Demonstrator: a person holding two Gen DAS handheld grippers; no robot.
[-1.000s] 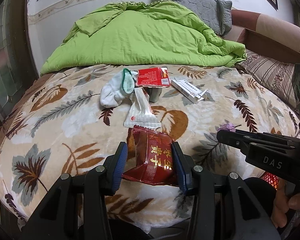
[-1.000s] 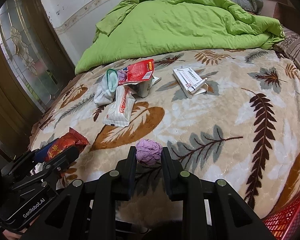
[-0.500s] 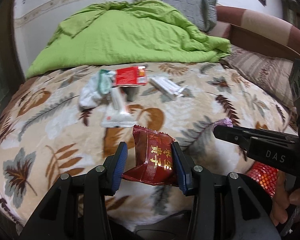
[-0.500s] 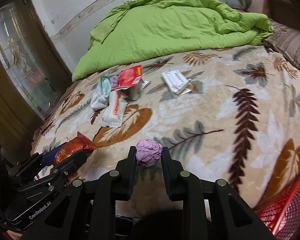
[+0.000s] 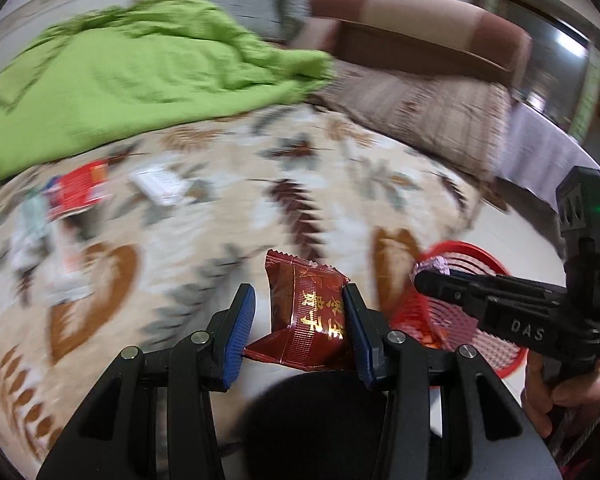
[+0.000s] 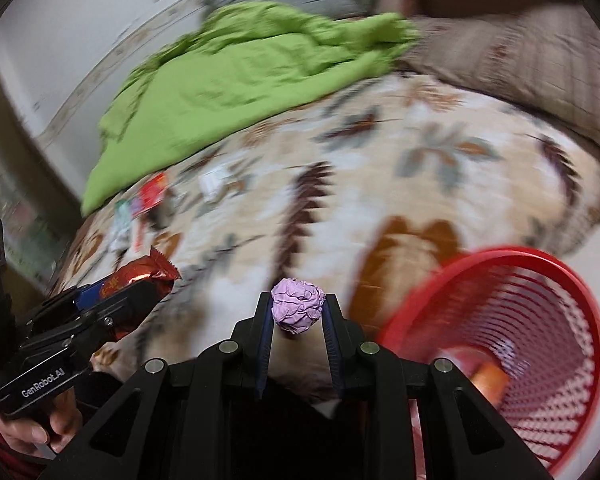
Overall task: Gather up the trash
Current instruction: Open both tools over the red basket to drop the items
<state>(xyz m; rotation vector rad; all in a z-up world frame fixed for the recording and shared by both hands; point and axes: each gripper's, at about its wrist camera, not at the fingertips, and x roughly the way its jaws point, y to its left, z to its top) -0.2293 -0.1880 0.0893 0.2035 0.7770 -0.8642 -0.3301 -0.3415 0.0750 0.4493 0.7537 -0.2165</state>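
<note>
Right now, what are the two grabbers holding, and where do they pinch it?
Left gripper pinches the dark red snack packet by its lower half; right gripper squeezes the purple paper ball's sides.

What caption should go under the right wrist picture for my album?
Right gripper pinching a purple paper ball beside a red basket, above the leafy blanket.

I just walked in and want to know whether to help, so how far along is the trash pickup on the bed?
Partly done. The red basket already holds some pieces. In hand: the left gripper is shut on a dark red snack wrapper, and the right gripper on a purple paper ball, neither dropped in yet. Left on the bedspread: a red packet, a white box and other blurred items.
</note>
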